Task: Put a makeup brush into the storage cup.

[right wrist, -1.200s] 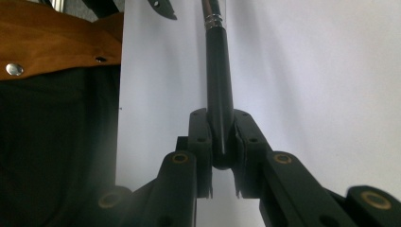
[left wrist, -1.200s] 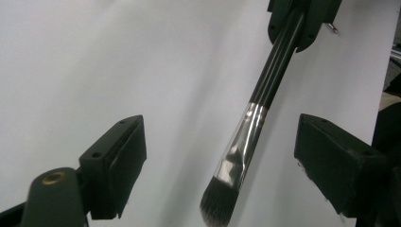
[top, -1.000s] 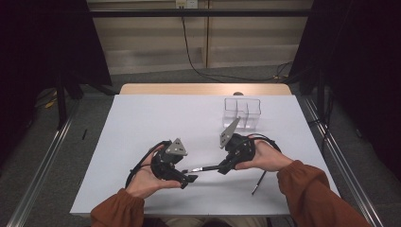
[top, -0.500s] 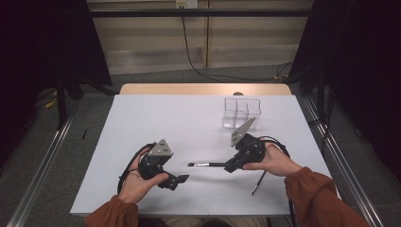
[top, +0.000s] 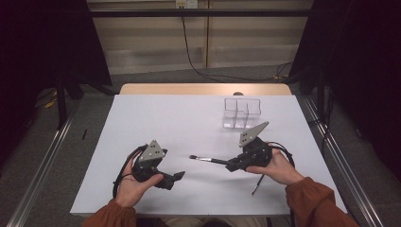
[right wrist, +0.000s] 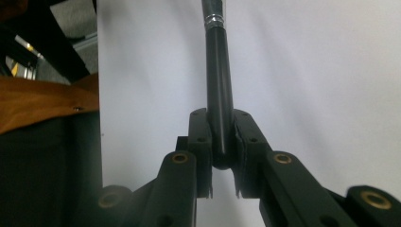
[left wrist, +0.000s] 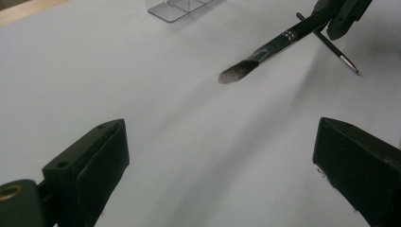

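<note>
A black-handled brush [top: 208, 160] with a silver ferrule and dark bristles hangs level just above the white table [top: 189, 123]. My right gripper [top: 231, 165] is shut on its handle end; in the right gripper view the pads [right wrist: 244, 137] clamp the handle [right wrist: 218, 71]. My left gripper [top: 177, 177] sits at the front left, apart from the brush. Its jaws have just been opening and now stand wide with nothing between them [left wrist: 222, 142]. The bristle tip [left wrist: 236, 72] points toward it from the upper right.
A clear compartmented box [top: 242, 113] stands at the back right of the table, also seen in the left gripper view [left wrist: 179, 7]. A thin dark pencil-like stick [top: 258, 183] lies by the person's right hand. The table's wooden far edge [top: 203, 89] borders the floor.
The two hands have drawn apart. The left gripper has come off the brush and moved left; the right has pulled back to the right with the brush.
</note>
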{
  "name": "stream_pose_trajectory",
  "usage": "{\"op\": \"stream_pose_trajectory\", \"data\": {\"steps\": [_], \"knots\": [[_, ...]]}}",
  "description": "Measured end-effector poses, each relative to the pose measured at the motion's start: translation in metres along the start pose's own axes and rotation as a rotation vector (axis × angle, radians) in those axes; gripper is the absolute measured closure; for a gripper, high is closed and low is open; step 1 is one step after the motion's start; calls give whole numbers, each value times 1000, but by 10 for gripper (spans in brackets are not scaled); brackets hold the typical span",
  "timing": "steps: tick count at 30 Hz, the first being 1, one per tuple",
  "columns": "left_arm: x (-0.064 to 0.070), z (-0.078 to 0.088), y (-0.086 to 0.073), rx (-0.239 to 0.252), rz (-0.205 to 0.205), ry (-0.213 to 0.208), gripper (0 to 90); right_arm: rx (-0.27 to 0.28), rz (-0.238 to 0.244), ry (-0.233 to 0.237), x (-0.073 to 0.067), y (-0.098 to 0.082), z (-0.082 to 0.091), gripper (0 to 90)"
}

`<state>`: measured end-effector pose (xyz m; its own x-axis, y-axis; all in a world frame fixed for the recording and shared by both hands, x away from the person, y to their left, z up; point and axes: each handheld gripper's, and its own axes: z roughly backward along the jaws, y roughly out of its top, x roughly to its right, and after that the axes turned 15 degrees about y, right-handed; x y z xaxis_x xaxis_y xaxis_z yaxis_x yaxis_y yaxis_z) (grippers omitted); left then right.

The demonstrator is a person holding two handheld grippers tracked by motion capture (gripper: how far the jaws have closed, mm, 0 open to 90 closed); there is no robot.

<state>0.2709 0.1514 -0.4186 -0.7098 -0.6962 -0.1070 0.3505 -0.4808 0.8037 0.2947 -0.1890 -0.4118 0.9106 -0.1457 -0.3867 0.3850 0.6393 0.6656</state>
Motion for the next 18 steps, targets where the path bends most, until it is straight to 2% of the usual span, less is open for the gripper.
{"op": "stream_pose_trajectory", "data": {"steps": [4, 8, 18], "knots": [[-2, 0, -5, -5, 20, 0, 44, 51, -26, -5, 2, -6, 0, 797], [-2, 1, -8, 10, 19, 26, 44, 105, -12, -11, 1, -9, 0, 797], [-2, 2, -8, 25, 28, 37, 44, 209, -1, -6, -1, -16, -2, 797]]}}
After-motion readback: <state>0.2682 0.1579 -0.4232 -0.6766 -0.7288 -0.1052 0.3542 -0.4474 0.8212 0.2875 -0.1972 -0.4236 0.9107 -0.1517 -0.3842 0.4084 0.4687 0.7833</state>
